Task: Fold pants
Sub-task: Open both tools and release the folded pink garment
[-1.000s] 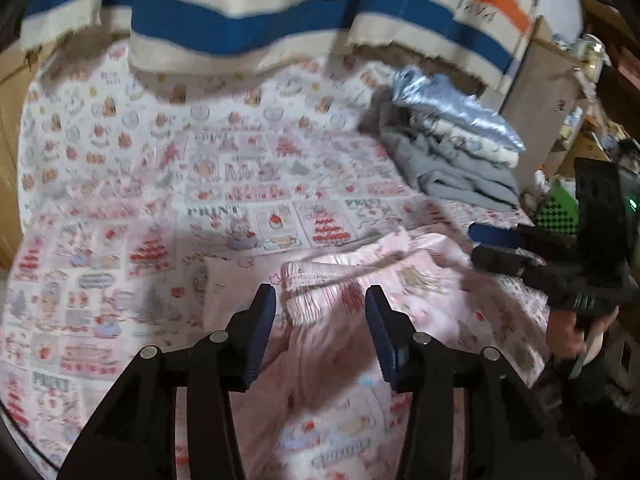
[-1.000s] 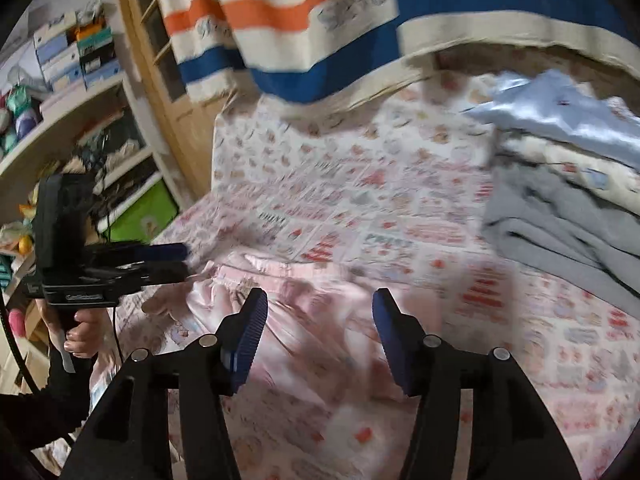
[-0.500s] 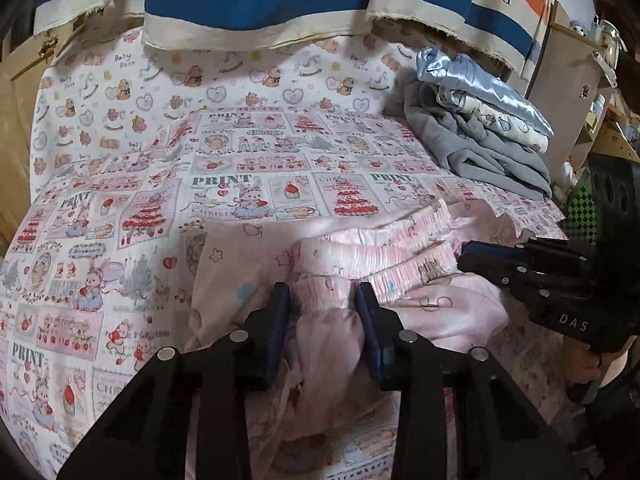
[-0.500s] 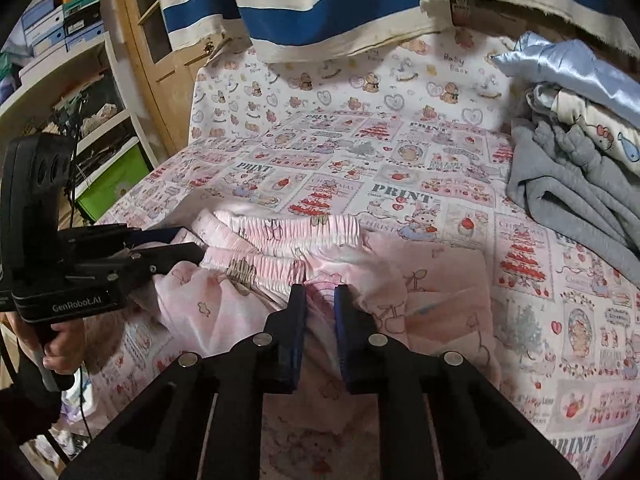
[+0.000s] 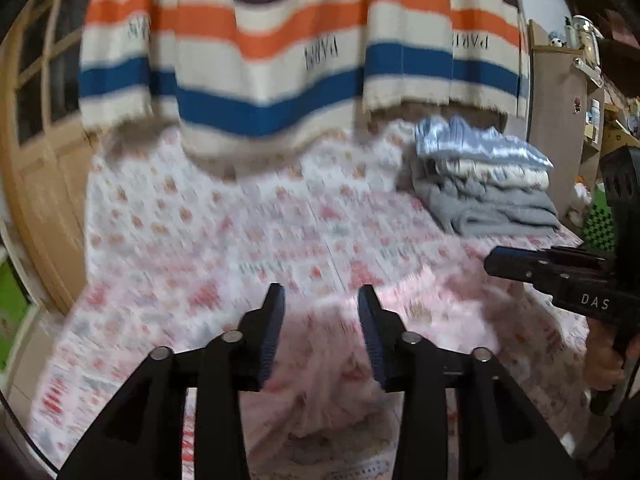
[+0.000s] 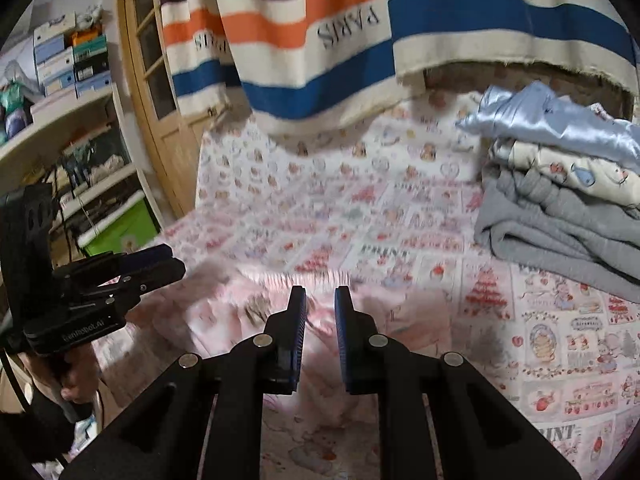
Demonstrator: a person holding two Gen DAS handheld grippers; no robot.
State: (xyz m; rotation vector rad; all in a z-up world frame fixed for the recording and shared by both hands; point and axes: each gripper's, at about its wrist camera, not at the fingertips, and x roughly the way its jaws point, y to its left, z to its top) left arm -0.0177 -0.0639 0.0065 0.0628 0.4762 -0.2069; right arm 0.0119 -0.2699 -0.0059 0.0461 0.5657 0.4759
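Observation:
The pink printed pants (image 5: 420,320) lie loosely bunched on the patterned bed sheet (image 5: 240,240), blurred in the left wrist view. My left gripper (image 5: 320,308) is open and empty, raised above the pants. My right gripper (image 6: 320,304) has its jaws slightly apart with nothing between them, above the pants (image 6: 248,312) near the elastic waistband (image 6: 304,278). Each gripper shows in the other's view: the right one (image 5: 520,266) at the right, the left one (image 6: 152,264) at the left.
A stack of folded clothes (image 6: 560,184), grey, cream and shiny blue, sits at the right of the bed. A striped blanket (image 6: 360,40) hangs behind. A wooden door (image 6: 160,100) and shelves with boxes (image 6: 68,64) stand at the left.
Both grippers were shut on the pants' waistband half a second ago. They have let go, opened and lifted up and back. The pants have dropped onto the bed.

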